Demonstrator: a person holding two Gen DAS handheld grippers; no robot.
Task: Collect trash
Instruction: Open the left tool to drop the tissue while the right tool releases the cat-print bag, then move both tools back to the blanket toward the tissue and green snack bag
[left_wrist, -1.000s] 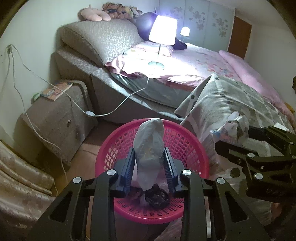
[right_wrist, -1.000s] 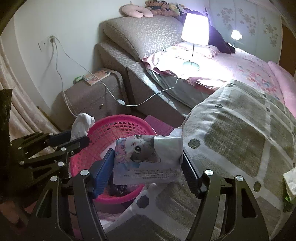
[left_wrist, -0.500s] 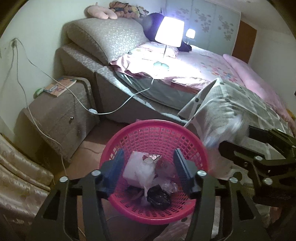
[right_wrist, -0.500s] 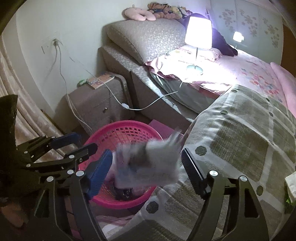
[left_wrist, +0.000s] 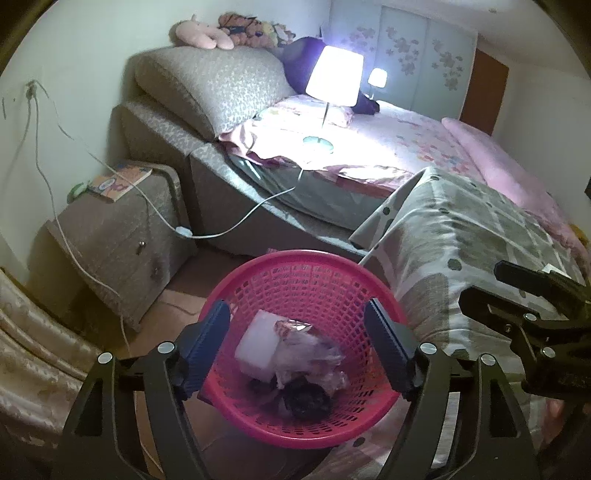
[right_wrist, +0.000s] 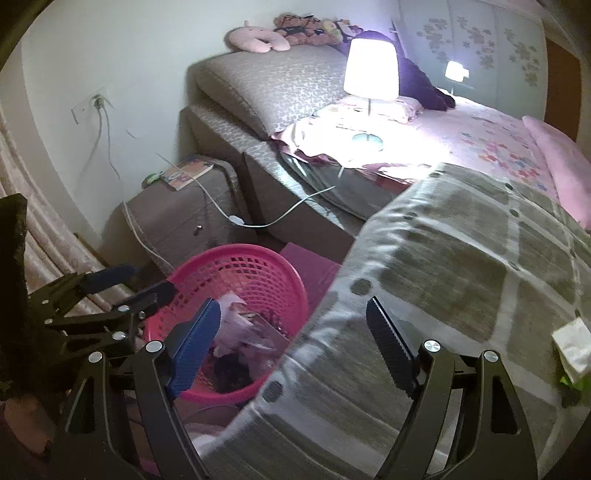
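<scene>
The bed (right_wrist: 461, 258), under a checked quilt, still carries one scrap: a white and green crumpled wrapper (right_wrist: 572, 350) at the quilt's right edge. It is judged light, soft and crushable, best pinched across its bunched middle. Beside the bed, on the floor, the pink basket (left_wrist: 306, 273) is part filled: a white bag (left_wrist: 258, 347), clear crinkled film (left_wrist: 314, 354) and a dark lump (left_wrist: 304, 398). The left gripper (left_wrist: 295, 347) and right gripper (right_wrist: 291, 347) are both empty, jaws opening.
</scene>
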